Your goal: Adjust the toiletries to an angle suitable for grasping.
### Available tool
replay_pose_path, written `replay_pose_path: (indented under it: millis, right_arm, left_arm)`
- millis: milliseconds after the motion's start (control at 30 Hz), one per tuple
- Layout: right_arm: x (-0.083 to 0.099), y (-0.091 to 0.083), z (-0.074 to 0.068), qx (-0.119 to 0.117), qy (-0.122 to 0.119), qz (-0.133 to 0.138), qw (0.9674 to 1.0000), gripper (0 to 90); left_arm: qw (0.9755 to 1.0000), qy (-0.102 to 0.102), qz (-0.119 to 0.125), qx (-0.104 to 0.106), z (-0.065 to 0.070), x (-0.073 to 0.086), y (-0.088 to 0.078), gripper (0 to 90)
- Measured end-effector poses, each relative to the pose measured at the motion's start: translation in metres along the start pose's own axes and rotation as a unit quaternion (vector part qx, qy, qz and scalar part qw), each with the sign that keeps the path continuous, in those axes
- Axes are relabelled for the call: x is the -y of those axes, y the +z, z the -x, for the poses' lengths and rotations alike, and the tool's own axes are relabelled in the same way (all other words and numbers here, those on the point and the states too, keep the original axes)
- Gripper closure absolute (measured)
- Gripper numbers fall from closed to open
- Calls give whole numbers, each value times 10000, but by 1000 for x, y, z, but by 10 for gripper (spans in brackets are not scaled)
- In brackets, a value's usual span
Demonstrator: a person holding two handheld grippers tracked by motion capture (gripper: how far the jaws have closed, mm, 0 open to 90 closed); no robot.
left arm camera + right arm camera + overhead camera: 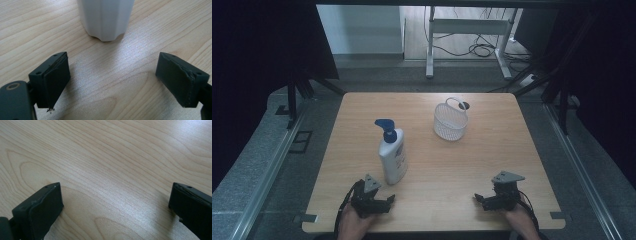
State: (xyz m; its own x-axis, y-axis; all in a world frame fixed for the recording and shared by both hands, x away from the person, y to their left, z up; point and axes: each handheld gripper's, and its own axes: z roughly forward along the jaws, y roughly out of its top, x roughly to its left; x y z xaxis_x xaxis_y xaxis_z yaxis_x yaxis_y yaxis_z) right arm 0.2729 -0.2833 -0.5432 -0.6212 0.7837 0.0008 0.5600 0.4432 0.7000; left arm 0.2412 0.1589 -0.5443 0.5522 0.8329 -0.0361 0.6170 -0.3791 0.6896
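Desk: a light wooden desk point(437, 170) with visible grain took up the middle of the high view, with dark surroundings at both sides of the frame.
Bottle: a white plastic pump bottle with a blue pump head point(392, 152) stood upright left of centre in the high view; in the left gripper view its white base point(105, 20) stood at top centre, on the wood, beyond the jaws and apart from them.
Basket: a small white wire basket with a hoop handle point(450, 120) sat in the upper middle of the high view, right of the bottle and well apart from it.
Left tool: the black left tool point(387, 200) lay at the lower left of the high view, held by a hand point(354, 222) at the bottom edge, just below the bottle and near it.
Left tool state: jaws stood wide apart in its own view, with bare wood between them and nothing gripped.
Right tool: the black right tool point(479, 199) lay at the lower right of the high view, held by a hand point(522, 222), well apart from bottle and basket.
Right tool state: jaws stood wide in the right gripper view, over bare wood, holding nothing.
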Motion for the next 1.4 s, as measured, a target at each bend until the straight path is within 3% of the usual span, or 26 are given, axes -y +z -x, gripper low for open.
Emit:
replay_pose_path:
  millis: [1000, 1400]
  right_arm:
    - [0, 0, 0, 0, 1, 1, 10000, 0]
    - [0, 0, 0, -1, 1, 2, 10000, 0]
  left_arm:
    - [9999, 71, -99, 51, -1, -3, -1, 135]
    - [10000, 27, -67, 34, -2, -5, -8, 275]
